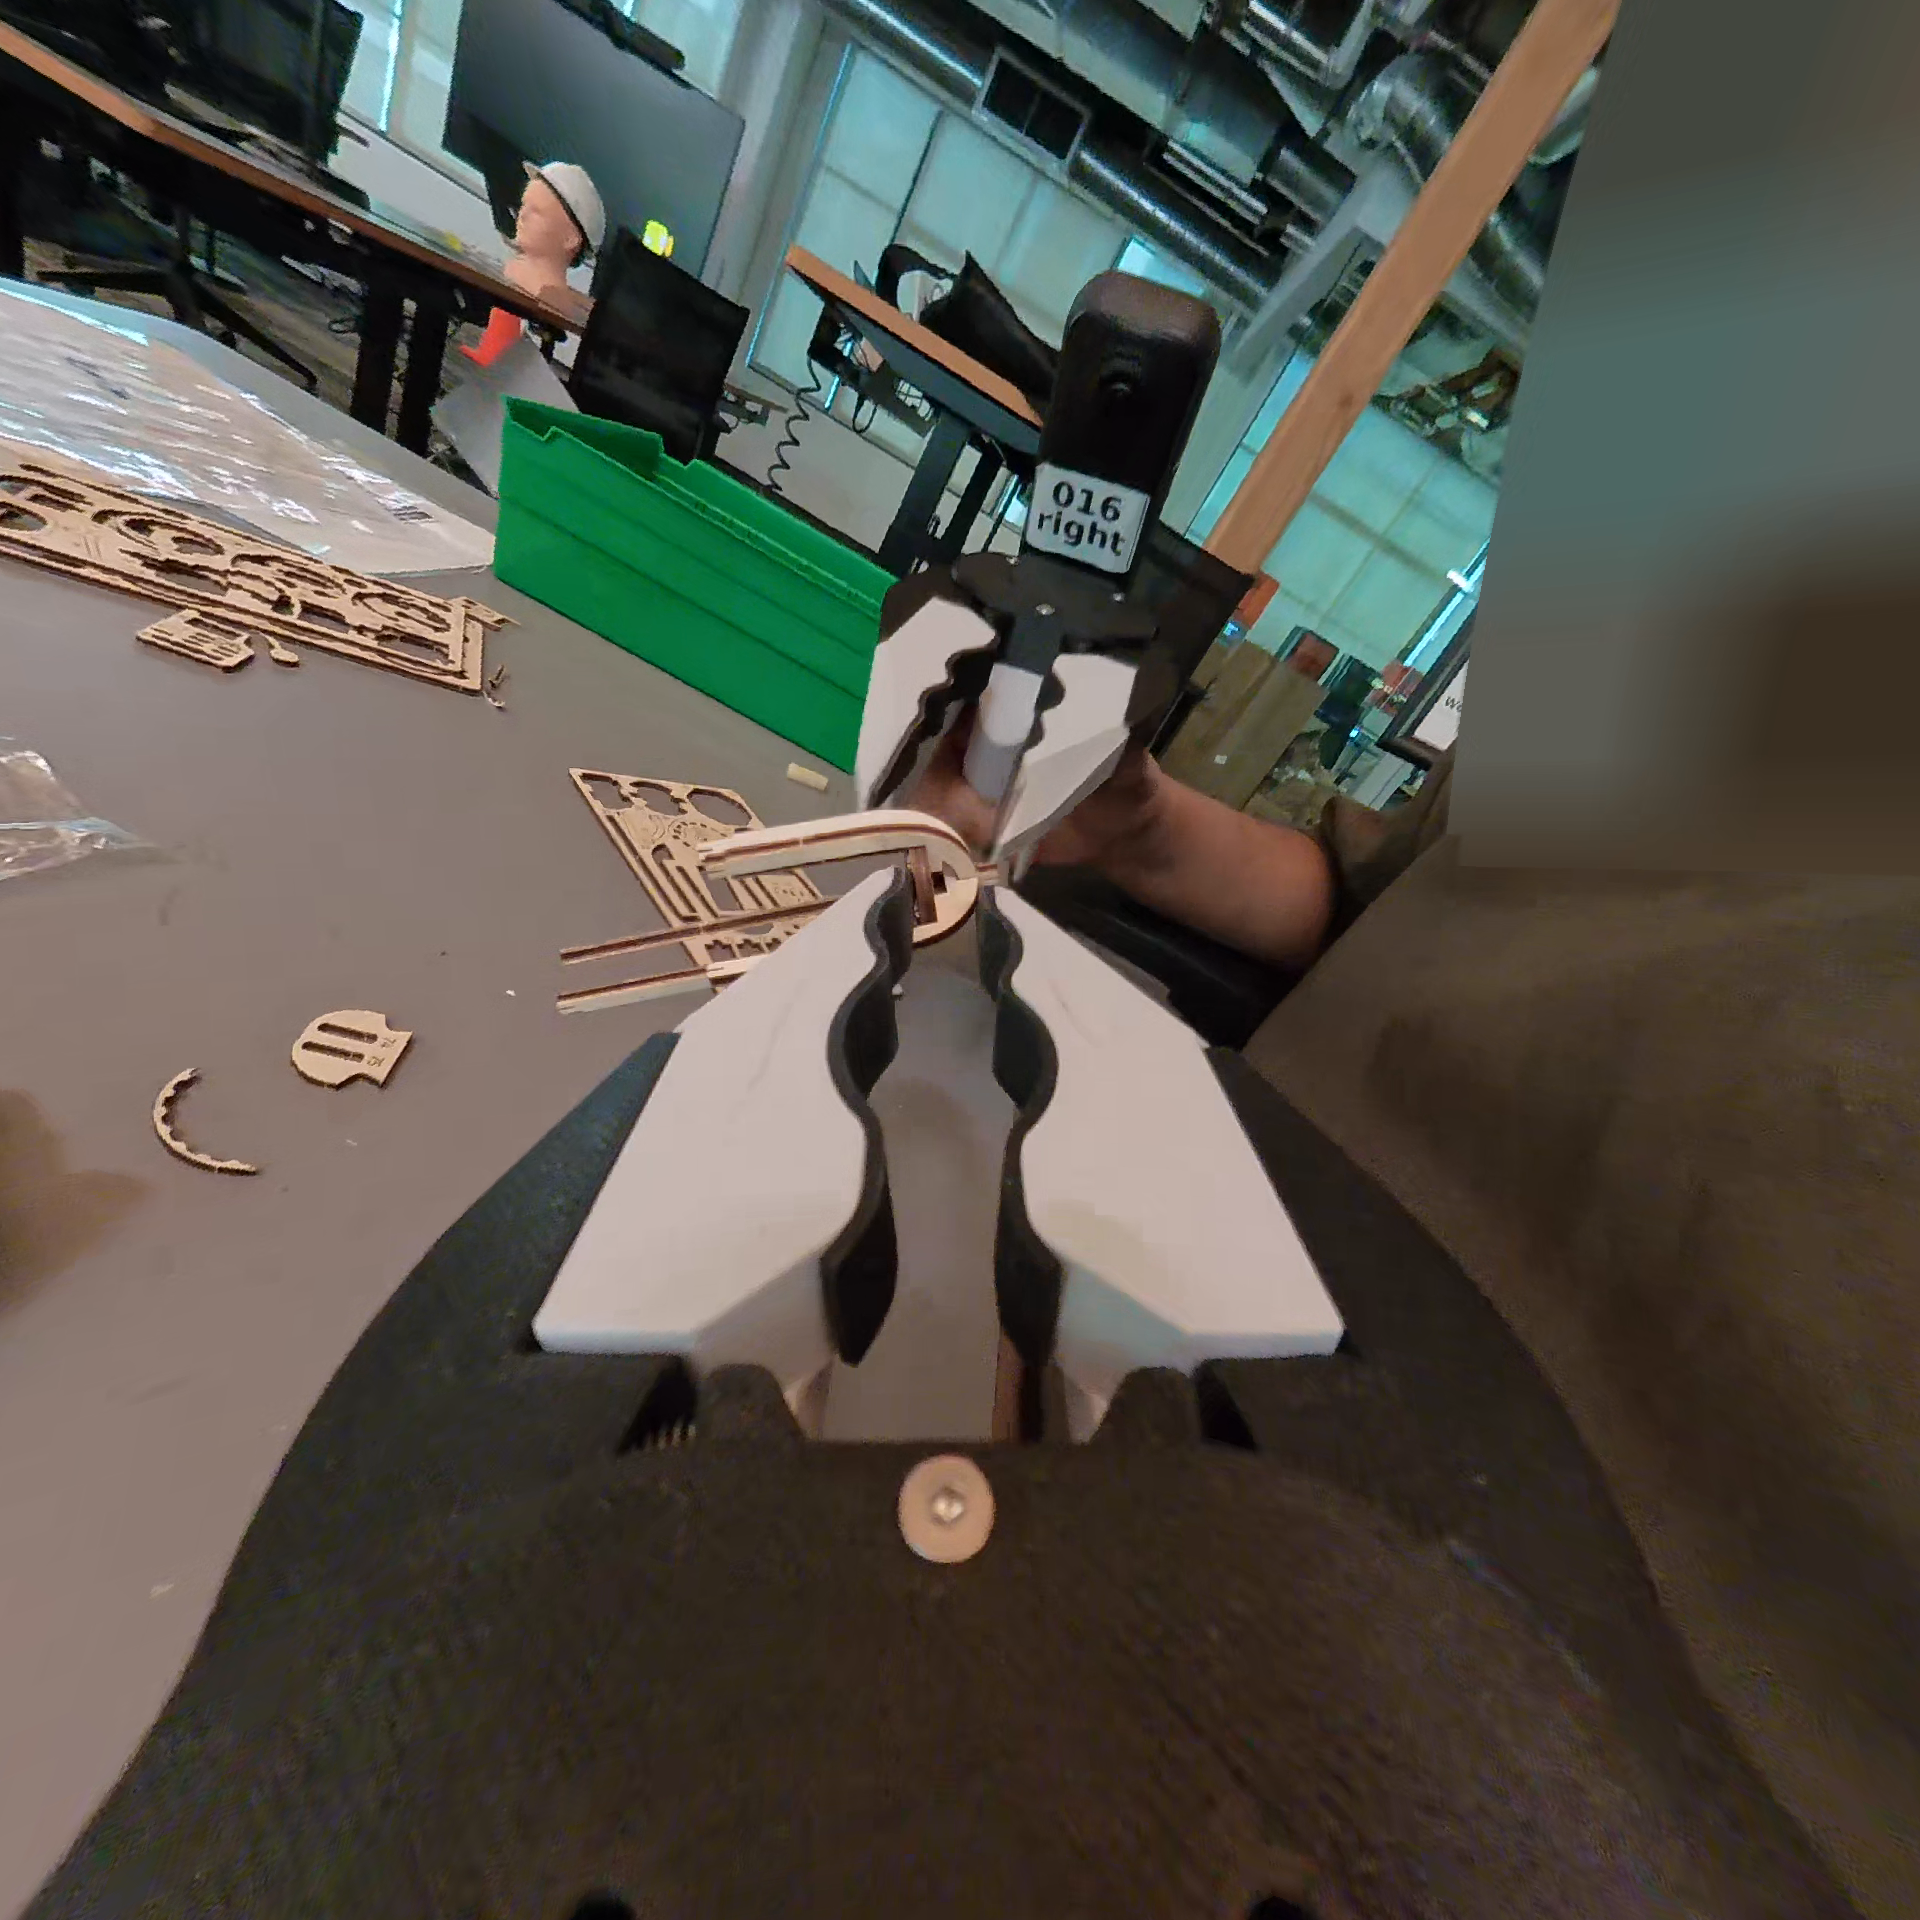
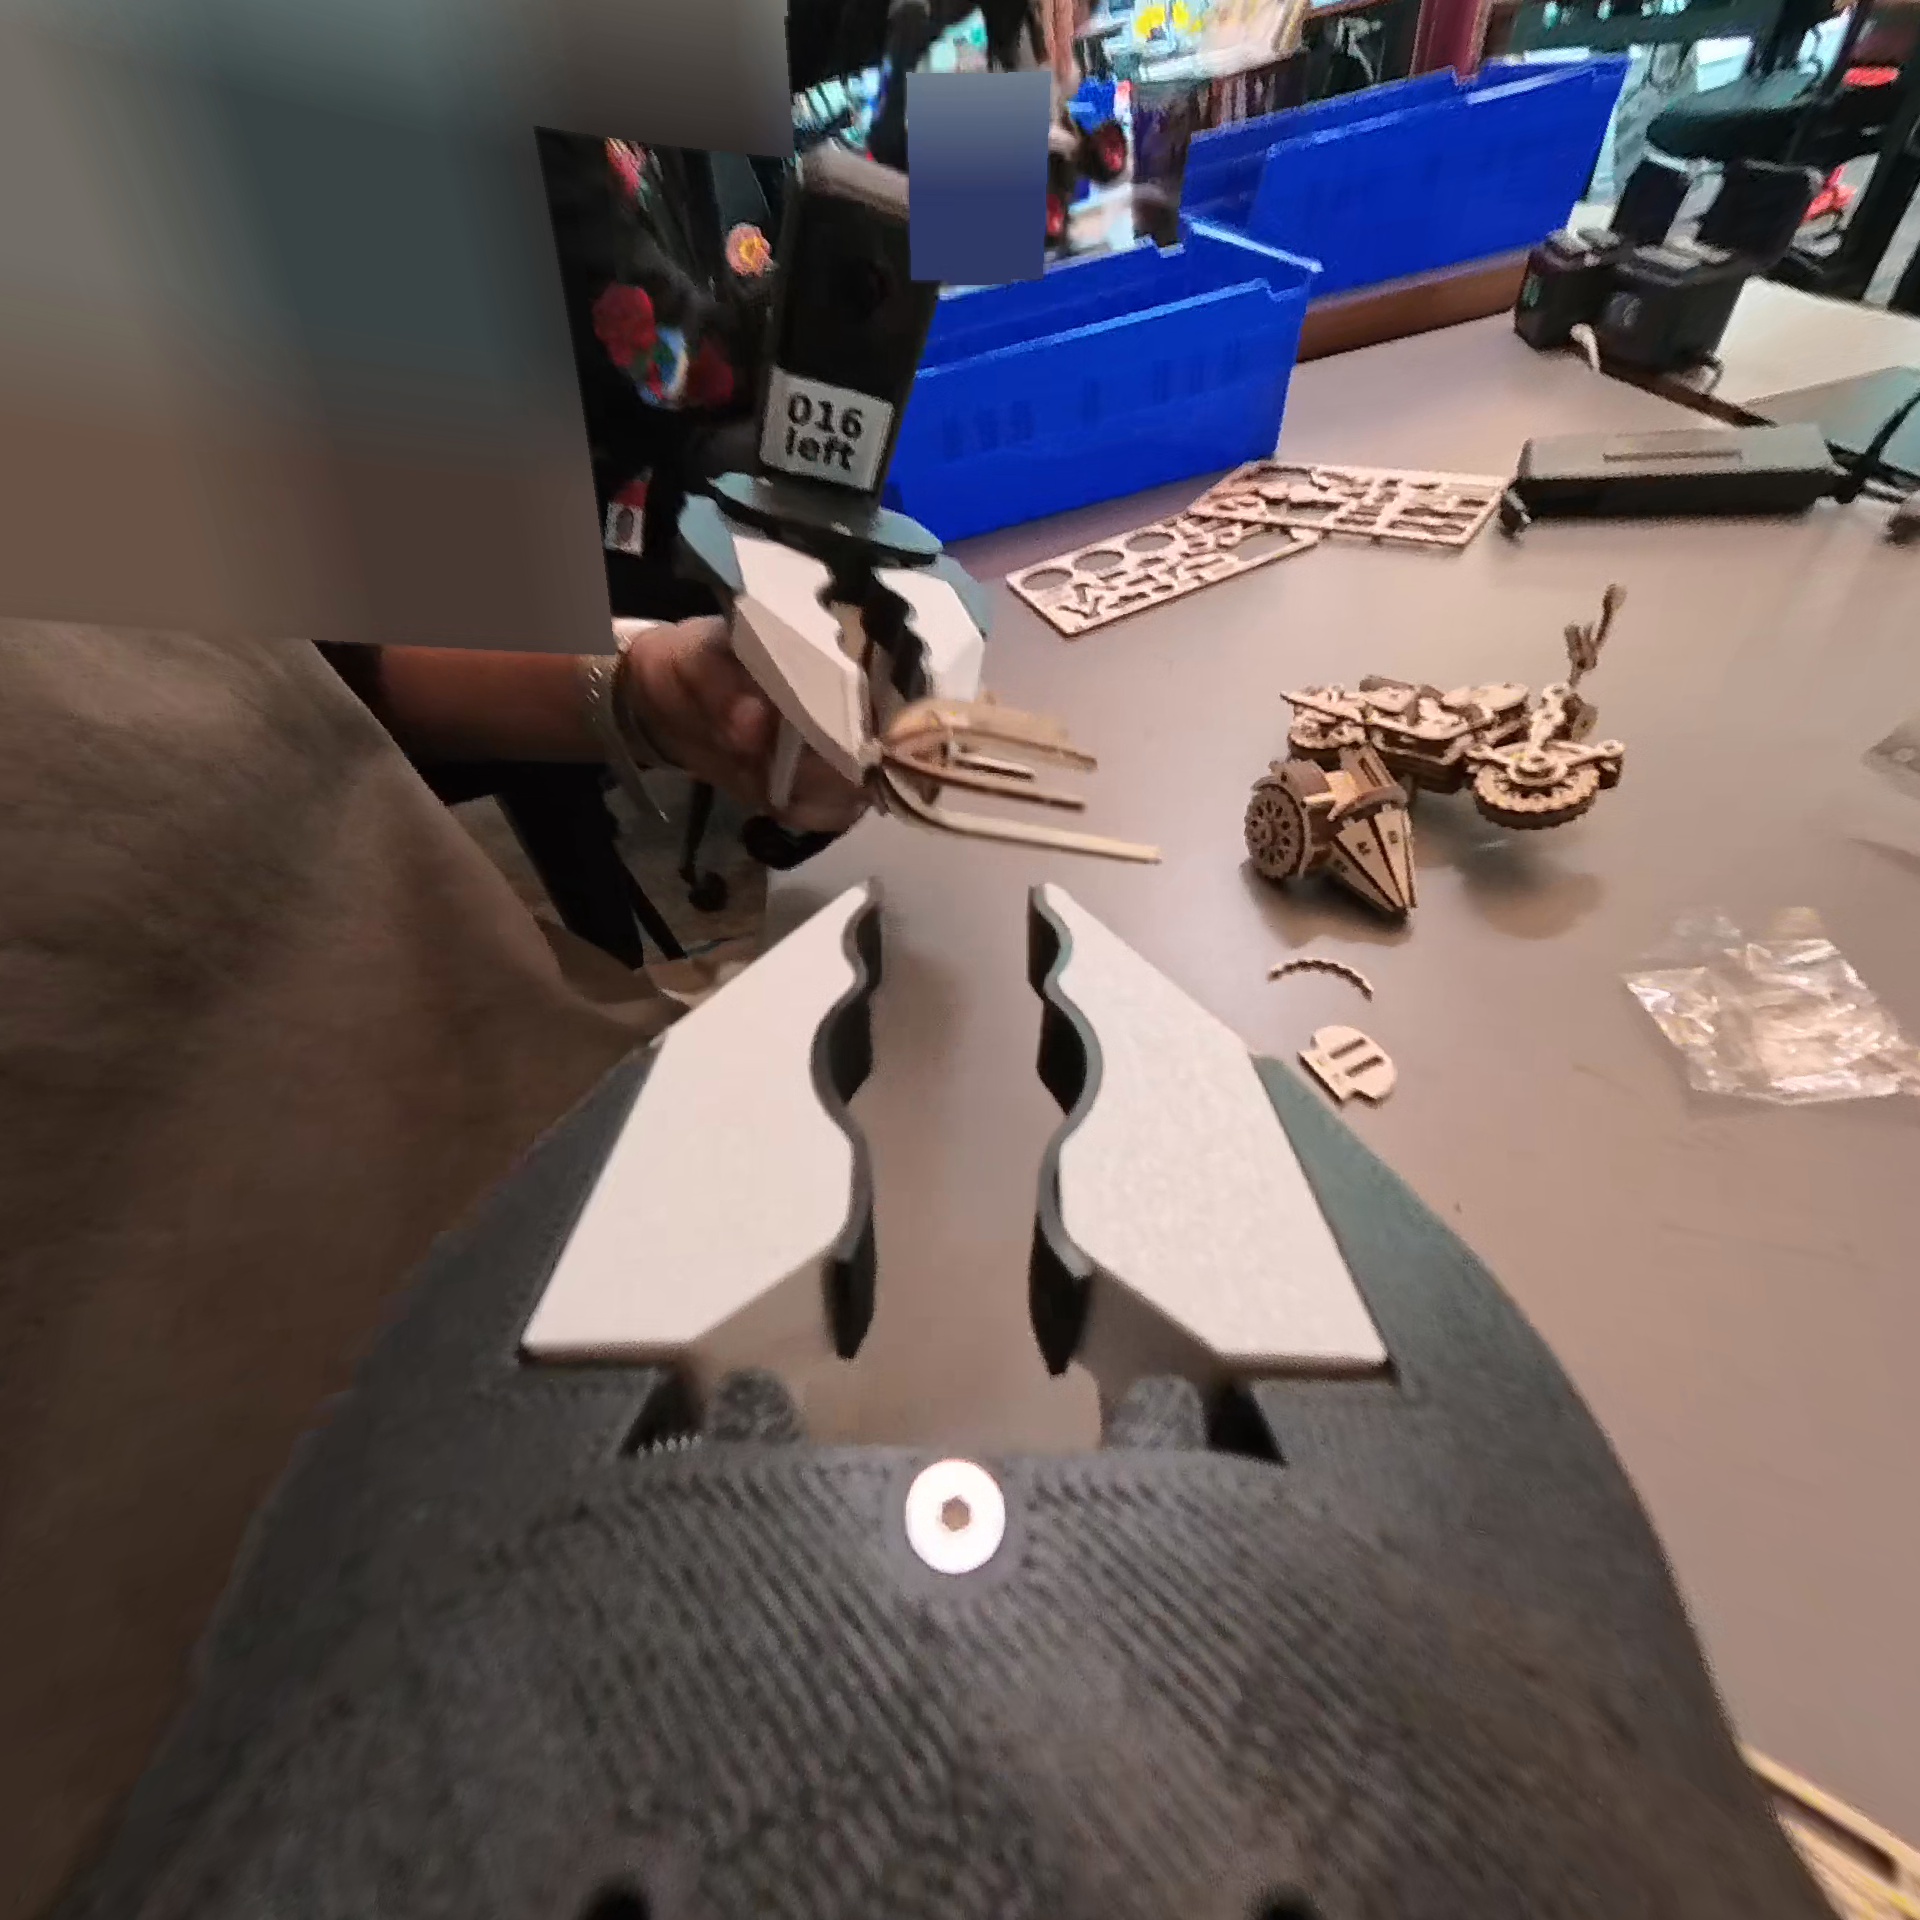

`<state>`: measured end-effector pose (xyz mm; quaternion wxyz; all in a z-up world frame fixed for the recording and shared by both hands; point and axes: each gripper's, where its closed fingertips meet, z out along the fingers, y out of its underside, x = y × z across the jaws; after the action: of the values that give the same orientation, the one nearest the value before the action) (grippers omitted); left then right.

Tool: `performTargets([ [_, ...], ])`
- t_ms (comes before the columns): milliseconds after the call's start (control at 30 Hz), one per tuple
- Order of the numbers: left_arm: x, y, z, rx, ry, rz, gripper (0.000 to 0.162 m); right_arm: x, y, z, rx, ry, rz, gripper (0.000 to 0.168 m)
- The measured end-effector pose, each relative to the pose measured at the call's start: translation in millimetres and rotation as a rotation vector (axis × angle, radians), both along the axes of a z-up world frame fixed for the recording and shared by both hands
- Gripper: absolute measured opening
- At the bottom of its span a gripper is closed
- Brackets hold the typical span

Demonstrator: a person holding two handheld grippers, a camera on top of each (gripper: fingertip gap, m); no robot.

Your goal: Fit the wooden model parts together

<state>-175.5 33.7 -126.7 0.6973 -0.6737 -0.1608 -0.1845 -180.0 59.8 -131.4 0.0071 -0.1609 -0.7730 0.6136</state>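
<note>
My left gripper point(image 1: 940, 899) is shut on a wooden fork-shaped assembly point(image 1: 831, 836), gripping its rounded end, with the long prongs pointing left above the grey table point(image 1: 416, 831). The right wrist view shows the left gripper point(image 2: 883, 764) holding this assembly point(image 2: 997, 769) in the air. My right gripper point(image 2: 951, 904) is open and empty, a short way in front of the assembly. In the left wrist view the right gripper point(image 1: 966, 821) points down at the assembly's curved end. A partly built wooden motorcycle model point(image 2: 1455, 738) lies on the table to the right.
A toothed arc piece point(image 2: 1320, 971) and a round slotted piece point(image 2: 1348, 1065) lie loose. Cut-out wooden sheets point(image 2: 1247, 530) point(image 1: 260, 582), a plastic bag point(image 2: 1766, 1018), a green bin point(image 1: 675, 592), blue bins point(image 2: 1101, 395) and a black box point(image 2: 1673, 478) stand around.
</note>
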Motion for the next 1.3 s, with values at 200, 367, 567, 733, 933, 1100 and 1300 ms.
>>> performTargets([
  [200, 15, 12, -11, -0.103, 0.188, -0.024, 0.010, 16, -12, 5, -0.056, -0.053, 0.075, 0.027],
  [367, 27, 17, -13, -0.138, 0.323, -0.033, 0.010, 22, -17, -1, -0.011, -0.032, 0.100, 0.023],
  [567, 34, 18, -12, -0.133, 0.357, -0.051, 0.010, 28, -18, -1, 0.003, -0.018, 0.144, 0.020],
  [733, 36, 18, -13, -0.143, 0.379, -0.060, 0.010, 33, -16, -2, 0.006, -0.020, 0.182, 0.014],
  [933, 38, 18, -14, -0.153, 0.405, -0.060, 0.010, 34, -16, -3, 0.019, -0.016, 0.192, 0.011],
  [1100, 35, 18, -13, -0.155, 0.420, -0.033, 0.010, 33, -16, -2, 0.023, -0.017, 0.173, 0.009],
  [1300, 37, 17, -14, -0.166, 0.455, -0.035, 0.010, 34, -18, -3, 0.037, -0.018, 0.175, 0.009],
])
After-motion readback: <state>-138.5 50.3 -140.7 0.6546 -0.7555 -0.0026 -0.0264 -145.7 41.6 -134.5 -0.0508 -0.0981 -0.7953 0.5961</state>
